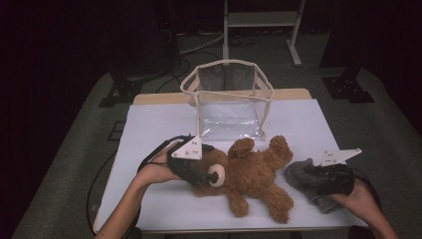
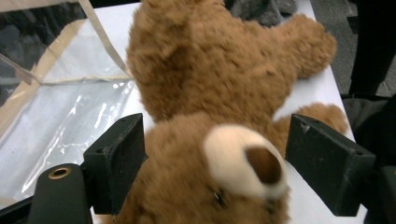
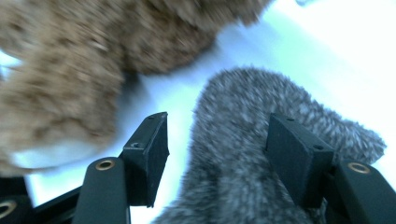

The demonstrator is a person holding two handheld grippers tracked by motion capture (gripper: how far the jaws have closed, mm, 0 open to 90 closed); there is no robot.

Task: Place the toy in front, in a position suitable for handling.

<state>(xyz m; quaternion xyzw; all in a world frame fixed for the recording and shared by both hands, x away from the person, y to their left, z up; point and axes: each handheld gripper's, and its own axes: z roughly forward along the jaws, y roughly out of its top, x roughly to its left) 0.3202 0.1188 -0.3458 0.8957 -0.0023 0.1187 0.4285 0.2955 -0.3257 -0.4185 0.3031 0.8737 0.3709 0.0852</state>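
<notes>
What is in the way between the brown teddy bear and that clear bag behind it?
Nothing visible. The teddy bear lies on the white table right before the clear bag, whose top gapes open. The left gripper straddles its head, jaws open; the grey furry thing lies off to the side.

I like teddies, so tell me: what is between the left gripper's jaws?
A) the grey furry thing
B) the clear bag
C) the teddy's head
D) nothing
C: in the left gripper view the teddy's head sits between the two black jaws of the left gripper; the bag lies beyond.
</notes>
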